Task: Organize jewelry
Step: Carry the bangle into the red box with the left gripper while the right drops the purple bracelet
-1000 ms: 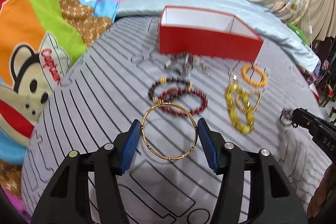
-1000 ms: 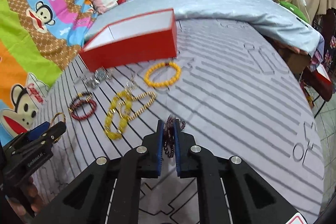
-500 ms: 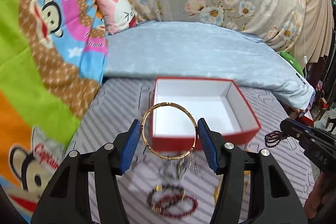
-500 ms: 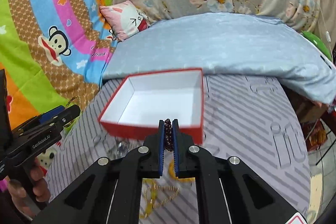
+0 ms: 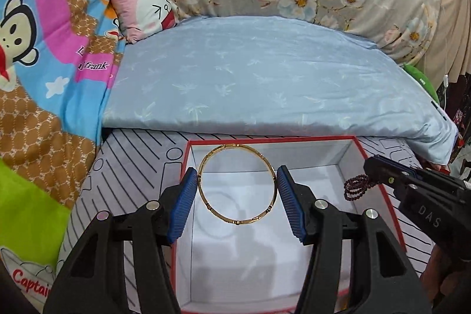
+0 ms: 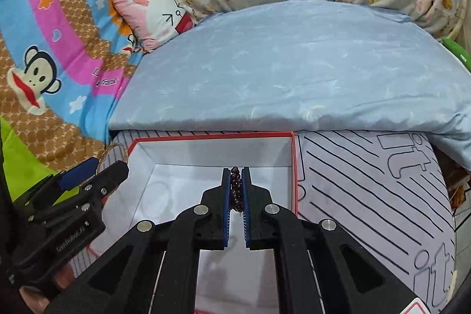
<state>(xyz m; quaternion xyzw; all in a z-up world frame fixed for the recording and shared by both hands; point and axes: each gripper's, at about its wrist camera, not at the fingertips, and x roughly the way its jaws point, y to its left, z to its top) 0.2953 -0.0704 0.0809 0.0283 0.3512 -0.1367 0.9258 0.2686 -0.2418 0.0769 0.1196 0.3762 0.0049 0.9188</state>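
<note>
Both grippers have swung from the bed's jewelry pile to above the open red cardboard box [image 5: 379,167] — left gripper [image 5: 237,196] clamping the thin gold bangle [image 5: 206,197], right gripper [image 6: 235,193] pinching the dark-red beaded bracelet [image 6: 235,190], 2 drops pending.

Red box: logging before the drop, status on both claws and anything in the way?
Left claw clamps thin gold bangle; right claw shut on dark beaded bracelet. Both over white-lined red box. Nothing blocking.
</note>
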